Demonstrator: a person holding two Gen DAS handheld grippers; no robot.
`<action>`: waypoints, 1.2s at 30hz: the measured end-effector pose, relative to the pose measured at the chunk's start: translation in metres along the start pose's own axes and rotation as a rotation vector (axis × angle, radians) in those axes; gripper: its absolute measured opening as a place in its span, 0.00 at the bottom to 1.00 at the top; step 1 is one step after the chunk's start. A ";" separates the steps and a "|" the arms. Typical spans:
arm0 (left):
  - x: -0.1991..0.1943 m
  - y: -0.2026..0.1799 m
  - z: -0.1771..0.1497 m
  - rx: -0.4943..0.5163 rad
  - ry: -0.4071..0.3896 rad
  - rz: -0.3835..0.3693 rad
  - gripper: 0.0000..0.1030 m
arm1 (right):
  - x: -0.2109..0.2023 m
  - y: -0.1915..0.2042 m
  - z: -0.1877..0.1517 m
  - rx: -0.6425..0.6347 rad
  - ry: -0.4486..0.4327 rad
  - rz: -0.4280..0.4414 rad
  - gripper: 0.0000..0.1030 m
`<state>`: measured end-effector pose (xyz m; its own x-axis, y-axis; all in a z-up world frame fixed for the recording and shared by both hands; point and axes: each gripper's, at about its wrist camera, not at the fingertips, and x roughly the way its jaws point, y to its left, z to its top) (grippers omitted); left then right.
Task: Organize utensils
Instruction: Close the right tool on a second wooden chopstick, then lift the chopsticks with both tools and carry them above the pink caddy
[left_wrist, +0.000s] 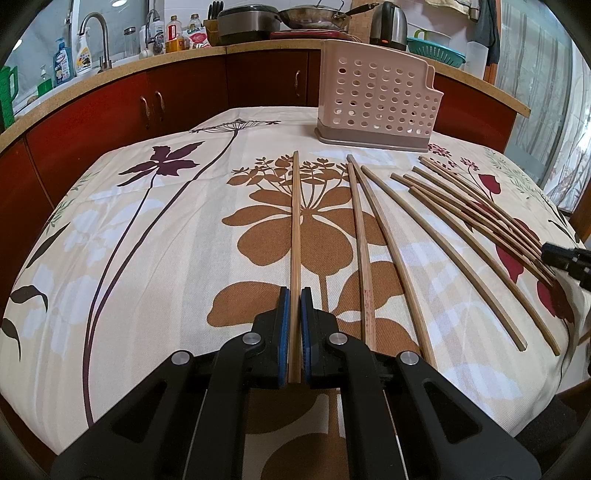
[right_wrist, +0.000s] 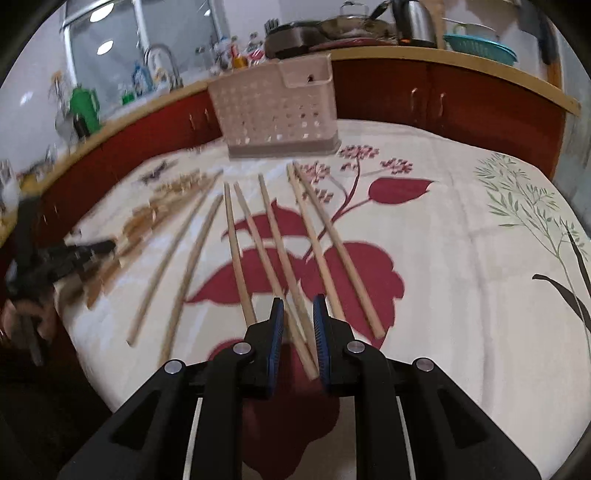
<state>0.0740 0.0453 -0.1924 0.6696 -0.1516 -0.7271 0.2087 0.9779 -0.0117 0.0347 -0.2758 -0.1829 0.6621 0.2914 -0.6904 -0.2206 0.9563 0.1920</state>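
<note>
My left gripper (left_wrist: 294, 293) is shut on a wooden chopstick (left_wrist: 295, 236) that points away toward the pink perforated utensil holder (left_wrist: 376, 99) at the far side of the table. Several more chopsticks (left_wrist: 436, 236) lie fanned out on the floral tablecloth to its right. My right gripper (right_wrist: 298, 304) is partly open, its jaws on either side of the near ends of two chopsticks (right_wrist: 295, 295) lying on the cloth. Other chopsticks (right_wrist: 332, 251) lie on both sides. The holder (right_wrist: 277, 107) stands beyond them. The left gripper shows blurred at the left edge (right_wrist: 74, 254).
The table (left_wrist: 147, 240) carries a floral cloth. Behind it runs a counter with red cabinets (left_wrist: 184, 96), a sink tap (left_wrist: 96, 37), bottles, a wok, a kettle (left_wrist: 388, 26) and a teal colander (left_wrist: 436, 51). The right gripper's tip shows at the right edge (left_wrist: 565, 256).
</note>
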 end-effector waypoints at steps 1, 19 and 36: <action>0.000 0.000 0.000 0.001 -0.001 0.001 0.06 | 0.000 0.002 0.002 -0.021 0.000 -0.024 0.17; 0.001 -0.001 0.000 0.004 -0.005 0.003 0.06 | 0.007 0.005 -0.008 -0.128 0.050 -0.019 0.18; -0.022 -0.009 -0.001 0.048 -0.103 0.038 0.06 | -0.018 0.018 -0.012 -0.118 -0.083 -0.073 0.07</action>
<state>0.0566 0.0398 -0.1776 0.7472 -0.1309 -0.6516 0.2137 0.9757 0.0490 0.0100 -0.2637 -0.1758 0.7356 0.2268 -0.6383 -0.2492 0.9668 0.0563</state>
